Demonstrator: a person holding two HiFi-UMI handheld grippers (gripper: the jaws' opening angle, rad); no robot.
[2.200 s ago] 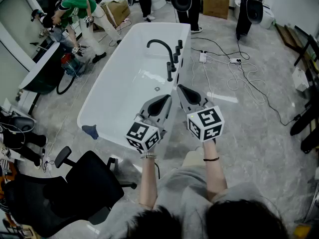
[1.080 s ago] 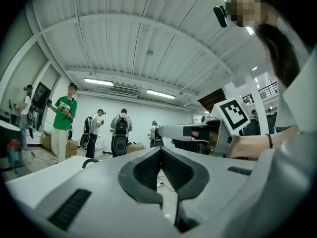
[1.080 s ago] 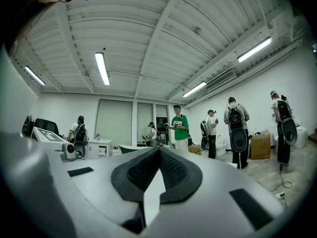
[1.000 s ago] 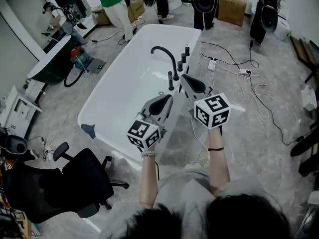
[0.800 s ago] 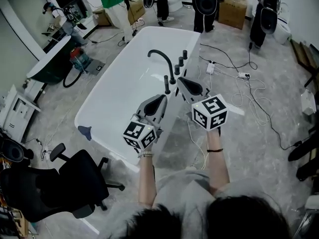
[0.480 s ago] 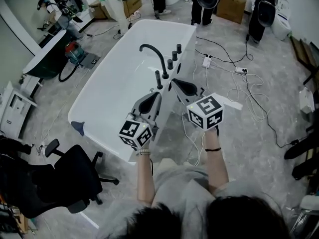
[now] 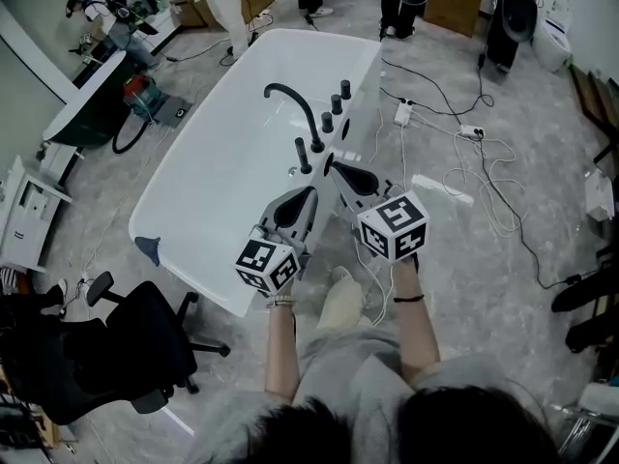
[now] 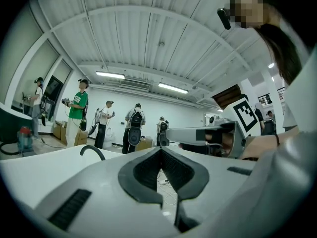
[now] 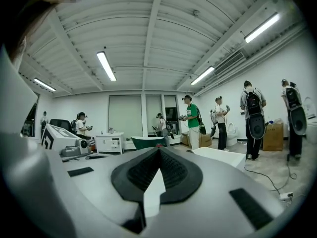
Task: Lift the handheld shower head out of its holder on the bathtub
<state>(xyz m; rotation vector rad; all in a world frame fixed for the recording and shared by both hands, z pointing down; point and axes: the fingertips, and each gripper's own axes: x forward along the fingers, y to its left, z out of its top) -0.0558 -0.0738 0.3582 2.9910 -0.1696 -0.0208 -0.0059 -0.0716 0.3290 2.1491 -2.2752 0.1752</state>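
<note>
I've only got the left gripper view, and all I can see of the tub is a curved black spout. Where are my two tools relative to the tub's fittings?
Observer: In the head view, the left tool hangs over the picture-right rim of the bathtub. The right tool is beside it, close to the nearest black post on that rim.
Operator: Is the right tool carrying anything?
Observer: No. The right gripper view shows its jaws together with nothing between them.
Operator: What else stands on that rim?
Observer: A row of black knobs stands beyond the post, beside the spout.
</note>
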